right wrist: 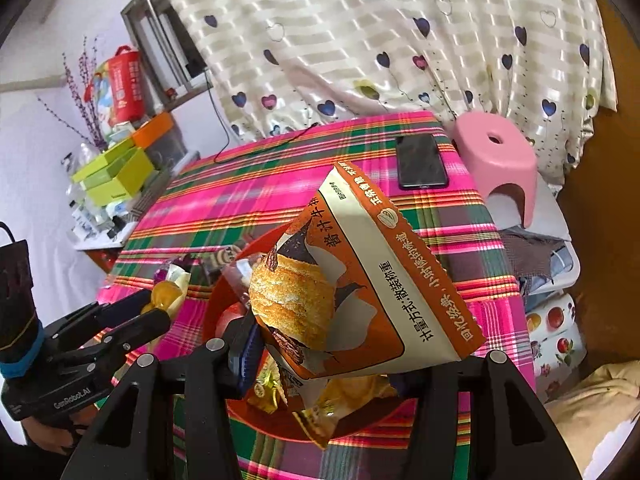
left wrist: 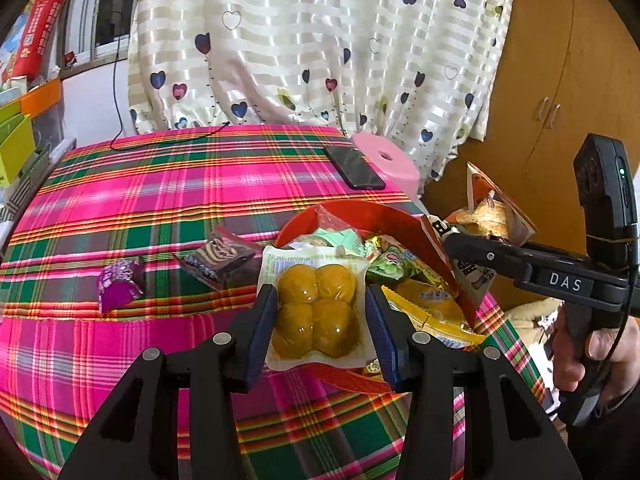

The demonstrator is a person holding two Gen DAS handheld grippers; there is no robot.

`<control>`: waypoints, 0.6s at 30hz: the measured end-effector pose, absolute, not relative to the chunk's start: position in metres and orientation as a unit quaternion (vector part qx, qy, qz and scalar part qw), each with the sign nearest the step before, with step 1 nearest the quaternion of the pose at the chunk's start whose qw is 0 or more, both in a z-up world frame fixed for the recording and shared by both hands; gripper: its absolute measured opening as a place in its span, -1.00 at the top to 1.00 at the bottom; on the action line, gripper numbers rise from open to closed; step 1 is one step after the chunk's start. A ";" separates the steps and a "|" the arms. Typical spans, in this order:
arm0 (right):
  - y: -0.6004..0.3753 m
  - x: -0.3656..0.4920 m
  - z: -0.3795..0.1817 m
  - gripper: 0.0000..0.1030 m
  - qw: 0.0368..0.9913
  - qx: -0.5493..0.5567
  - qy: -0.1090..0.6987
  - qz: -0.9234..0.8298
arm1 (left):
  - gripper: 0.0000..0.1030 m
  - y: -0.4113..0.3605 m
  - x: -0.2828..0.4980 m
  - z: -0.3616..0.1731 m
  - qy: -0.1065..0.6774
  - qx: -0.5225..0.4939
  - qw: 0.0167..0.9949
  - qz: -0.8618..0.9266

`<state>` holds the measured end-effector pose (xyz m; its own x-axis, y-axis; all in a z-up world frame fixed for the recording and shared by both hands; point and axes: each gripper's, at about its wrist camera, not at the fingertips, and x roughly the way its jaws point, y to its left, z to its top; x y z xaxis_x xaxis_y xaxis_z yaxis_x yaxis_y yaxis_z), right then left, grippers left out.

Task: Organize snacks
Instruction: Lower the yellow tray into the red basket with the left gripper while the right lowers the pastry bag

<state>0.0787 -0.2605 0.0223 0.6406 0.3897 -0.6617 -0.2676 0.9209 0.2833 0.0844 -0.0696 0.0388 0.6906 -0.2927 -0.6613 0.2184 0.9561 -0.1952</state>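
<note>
My left gripper (left wrist: pixel 320 332) is shut on a clear pack of yellow buns (left wrist: pixel 316 312), held over the near rim of the red snack basket (left wrist: pixel 348 380). It also shows in the right wrist view (right wrist: pixel 154 306). My right gripper (right wrist: pixel 324 352) is shut on an orange-and-white snack packet (right wrist: pixel 360 280), held above the red basket (right wrist: pixel 360 424). From the left wrist view the right gripper (left wrist: pixel 452 236) holds that packet (left wrist: pixel 492 208) over the basket's far right side. The basket holds several wrapped snacks.
A purple snack (left wrist: pixel 118 286) and a dark striped snack pack (left wrist: pixel 218 258) lie on the plaid tablecloth (left wrist: pixel 160 200) left of the basket. A black phone (left wrist: pixel 354 168) lies at the far edge beside a pink stool (left wrist: pixel 388 160). Boxes clutter the left.
</note>
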 end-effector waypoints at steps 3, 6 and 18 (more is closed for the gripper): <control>-0.264 0.081 0.021 0.05 0.902 0.082 0.384 0.178 | 0.09 -0.076 0.088 0.036 0.372 -0.048 0.915 -0.146; -0.268 0.083 0.020 0.04 0.903 0.083 0.385 0.175 | 0.09 -0.082 0.092 0.032 0.377 -0.044 0.912 -0.156; -0.273 0.092 0.016 0.04 0.901 0.083 0.391 0.170 | 0.08 -0.093 0.105 0.023 0.380 -0.043 0.907 -0.176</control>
<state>0.0916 -0.2728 0.0158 0.6365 0.3715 -0.6759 -0.2413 0.9283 0.2830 0.1048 -0.0927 0.0235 0.6492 -0.3527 -0.6740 0.2876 0.9341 -0.2117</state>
